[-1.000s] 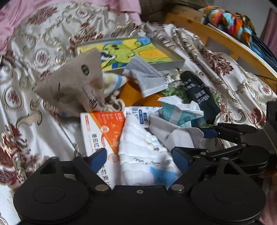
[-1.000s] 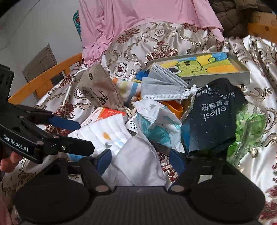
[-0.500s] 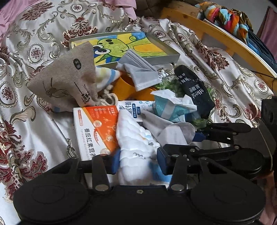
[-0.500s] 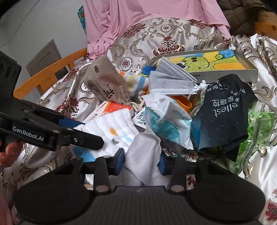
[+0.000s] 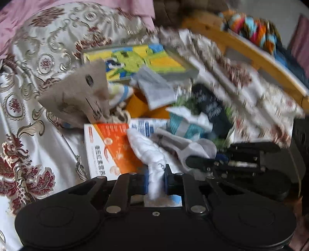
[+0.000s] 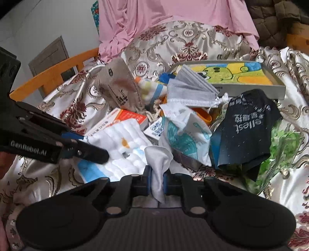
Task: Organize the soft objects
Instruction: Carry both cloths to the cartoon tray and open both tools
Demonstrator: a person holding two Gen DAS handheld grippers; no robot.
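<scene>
Both grippers had been wide apart a moment before, and now we had squeezed them tight on cloth. Our left gripper (image 5: 156,180) was clenched on the white quilted cloth (image 5: 148,148), which bunched up between the blue pads (image 5: 145,181) and rose toward 12 o'clock. Our right gripper (image 6: 156,182) was pinching the plain white cloth (image 6: 159,160) in the same way, and that cloth stood up in a soft peak. In the right view, the white quilted cloth (image 6: 123,139) lay flat at 10 o'clock from the right gripper, with the left gripper (image 6: 85,149) nipping its near edge. The two cloths touched each other at the near end of the messy pile on the shiny flowered bedspread (image 6: 185,44). An orange and white box (image 5: 110,146) lay under the quilted cloth, at 10 o'clock from the left gripper. A brown cloth pouch (image 5: 81,96) sat farther off at 11 o'clock. A grey face mask (image 6: 191,90) lay at 12 o'clock in the right view, just in front of a flat box with a green cartoon picture (image 6: 237,74). A dark blue packet (image 6: 245,131) with white writing leaned at 2 o'clock, beside a white and teal packet (image 6: 185,135). A pink cloth (image 6: 173,17) hung at the far side. The left view was blurry, so we could not read small things there.
</scene>
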